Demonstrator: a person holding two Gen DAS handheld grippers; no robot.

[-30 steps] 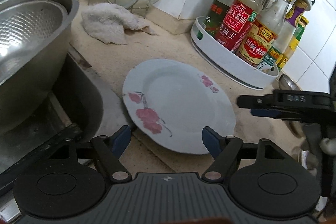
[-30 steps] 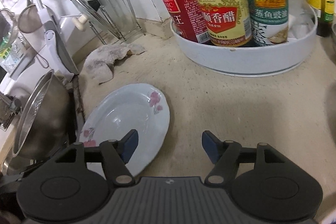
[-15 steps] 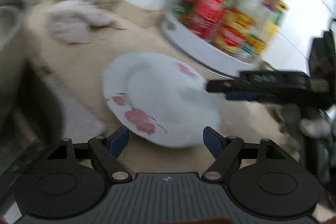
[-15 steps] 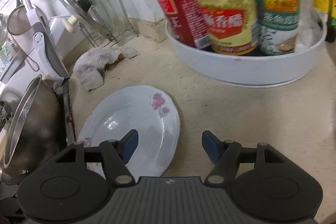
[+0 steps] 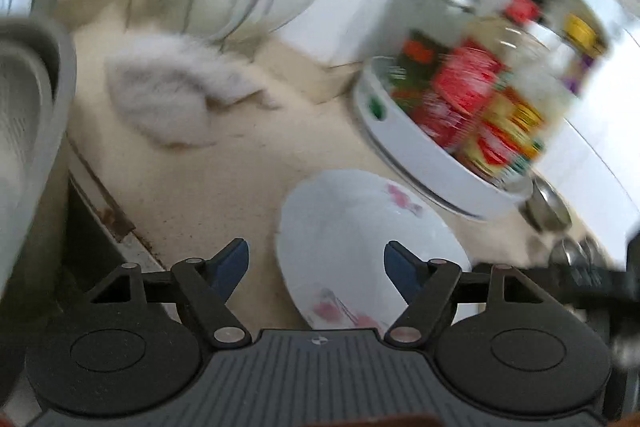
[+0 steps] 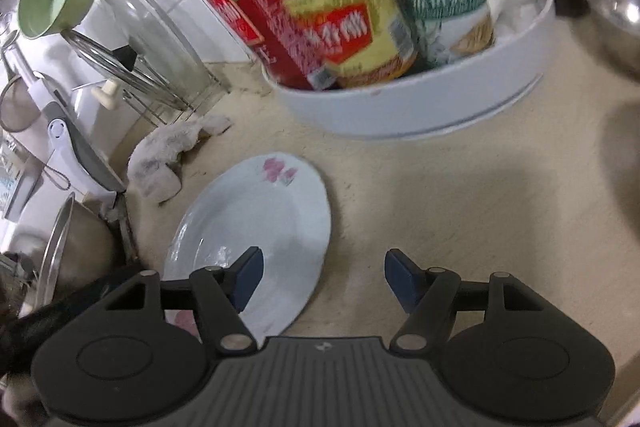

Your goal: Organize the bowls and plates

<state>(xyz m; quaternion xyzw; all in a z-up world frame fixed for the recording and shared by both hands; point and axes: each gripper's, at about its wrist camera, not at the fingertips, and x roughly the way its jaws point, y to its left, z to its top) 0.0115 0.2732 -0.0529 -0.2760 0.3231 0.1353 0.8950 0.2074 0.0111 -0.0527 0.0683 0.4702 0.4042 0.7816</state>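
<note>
Flowered plate [image 6: 256,227] flat on surface [image 6: 460,211], near condiment tray [image 6: 400,107]. My left tongs [image 5: 316,261] closing slowly, still empty; right tongs [image 6: 322,275] half open, empty, straddling plate's right rim. Advice: slip one pad under rim, pinch edge, lift level.

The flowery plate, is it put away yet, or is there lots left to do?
Not yet. Nothing looks tidied: the flowery plate lies flat on the counter. The left claw is closing, the right claw is open, and neither grips it. Picking it up and putting it away remain.
</note>
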